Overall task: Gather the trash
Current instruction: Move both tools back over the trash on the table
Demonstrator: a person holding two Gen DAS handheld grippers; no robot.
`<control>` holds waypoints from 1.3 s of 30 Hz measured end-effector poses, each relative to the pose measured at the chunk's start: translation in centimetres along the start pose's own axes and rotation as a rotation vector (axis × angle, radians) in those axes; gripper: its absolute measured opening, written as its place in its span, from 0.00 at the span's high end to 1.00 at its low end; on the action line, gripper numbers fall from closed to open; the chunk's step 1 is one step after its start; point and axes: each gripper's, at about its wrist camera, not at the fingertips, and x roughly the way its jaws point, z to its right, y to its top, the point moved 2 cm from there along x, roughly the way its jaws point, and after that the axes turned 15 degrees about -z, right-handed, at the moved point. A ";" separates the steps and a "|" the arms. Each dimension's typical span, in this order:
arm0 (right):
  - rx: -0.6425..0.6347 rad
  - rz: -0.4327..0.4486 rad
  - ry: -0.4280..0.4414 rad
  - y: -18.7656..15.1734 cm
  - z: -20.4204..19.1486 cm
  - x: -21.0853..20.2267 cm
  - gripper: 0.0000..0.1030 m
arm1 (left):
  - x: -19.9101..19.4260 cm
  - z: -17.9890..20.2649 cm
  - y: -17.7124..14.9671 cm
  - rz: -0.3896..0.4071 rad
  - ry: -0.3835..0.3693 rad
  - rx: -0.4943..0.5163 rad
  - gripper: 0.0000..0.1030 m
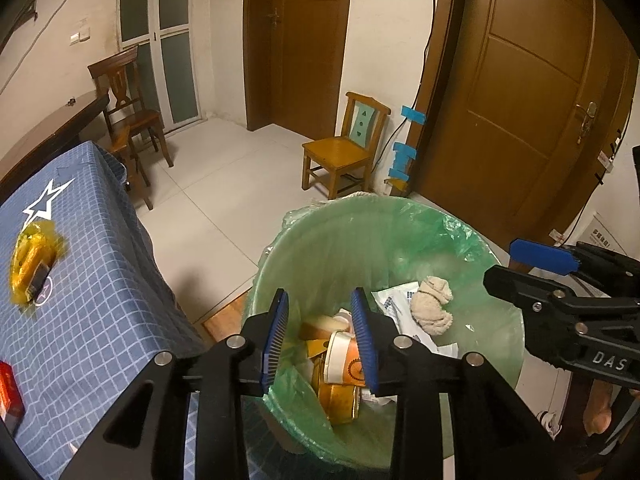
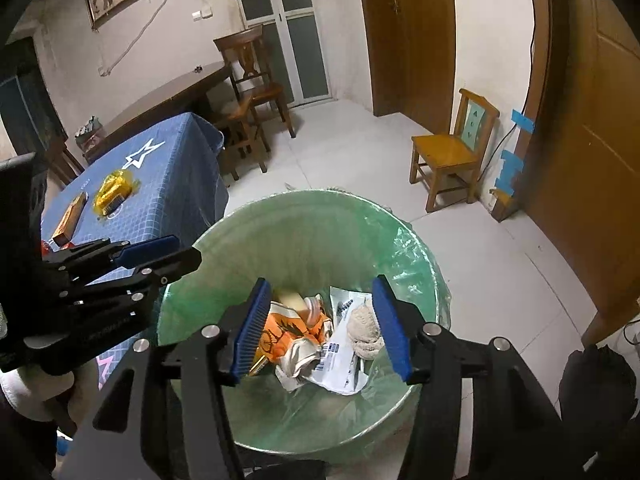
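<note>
A bin with a green liner (image 1: pixel 360 232) (image 2: pixel 304 216) stands on the floor beside the table. In it lie a crumpled beige cloth (image 1: pixel 432 306) (image 2: pixel 364 330), white printed paper (image 2: pixel 340 364), an orange paper cup (image 1: pixel 344 356) (image 2: pixel 288 328) and a gold tin (image 1: pixel 338 400). My left gripper (image 1: pixel 322 336) is open and empty over the bin. My right gripper (image 2: pixel 324 328) is open and empty over the bin too; it also shows in the left wrist view (image 1: pixel 532 268). A yellow wrapper (image 1: pixel 32 264) (image 2: pixel 112 192) lies on the blue tablecloth (image 1: pixel 92 272).
A red box (image 1: pixel 10 396) sits at the table's near edge, an orange box (image 2: pixel 70 216) beside the wrapper. A small wooden chair (image 1: pixel 340 148) (image 2: pixel 452 156) stands by the wall, a dark chair (image 1: pixel 128 96) by the far table. Brown doors (image 1: pixel 520 100) are behind.
</note>
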 end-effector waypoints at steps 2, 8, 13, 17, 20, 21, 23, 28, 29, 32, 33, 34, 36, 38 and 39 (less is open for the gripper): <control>-0.008 0.015 -0.005 -0.1 -0.6 -0.6 0.48 | -0.8 -0.2 -0.3 0.004 0.000 -0.003 0.66; -0.047 0.104 -0.020 -1.3 -3.3 -3.2 0.40 | -3.1 -1.7 -2.3 0.020 0.007 -0.013 0.62; -0.114 0.188 0.029 -3.5 -7.6 -4.8 0.26 | -6.1 -4.1 -5.8 0.033 0.022 -0.017 0.57; -0.198 0.205 0.085 -4.9 -11.8 -4.9 0.22 | -8.6 -7.4 -9.6 0.039 0.035 -0.045 0.56; -0.267 0.181 0.140 -5.5 -15.2 -4.0 0.21 | -11.0 -11.5 -13.1 0.047 0.055 -0.094 0.56; -0.292 0.171 0.158 -5.7 -16.4 -3.6 0.21 | -11.9 -13.0 -14.3 0.047 0.066 -0.116 0.56; -0.326 0.153 0.186 -6.2 -18.2 -3.0 0.21 | -13.4 -15.8 -16.5 0.050 0.082 -0.159 0.56; -0.400 0.102 0.248 -7.3 -23.1 -1.3 0.21 | -17.3 -23.6 -22.0 0.058 0.139 -0.285 0.55; -0.412 0.096 0.254 -7.7 -24.0 -1.1 0.21 | -18.0 -24.8 -23.0 0.058 0.149 -0.307 0.55; -0.464 0.070 0.277 -8.6 -27.2 -0.4 0.21 | -19.7 -28.2 -26.5 0.053 0.173 -0.368 0.55; -0.478 0.065 0.282 -8.8 -28.1 -0.3 0.21 | -20.1 -28.9 -27.4 0.051 0.181 -0.379 0.55; -0.492 0.061 0.289 -9.2 -28.9 -0.2 0.21 | -20.8 -30.1 -28.9 0.047 0.189 -0.395 0.54; -0.524 0.051 0.302 -9.6 -30.6 -0.1 0.21 | -21.5 -31.4 -30.3 0.044 0.198 -0.411 0.53; -0.549 0.044 0.312 -10.0 -32.0 -0.2 0.21 | -22.5 -33.1 -32.2 0.043 0.210 -0.434 0.48; -0.564 0.038 0.319 -10.1 -32.9 -0.1 0.21 | -22.9 -34.0 -33.1 0.043 0.217 -0.441 0.45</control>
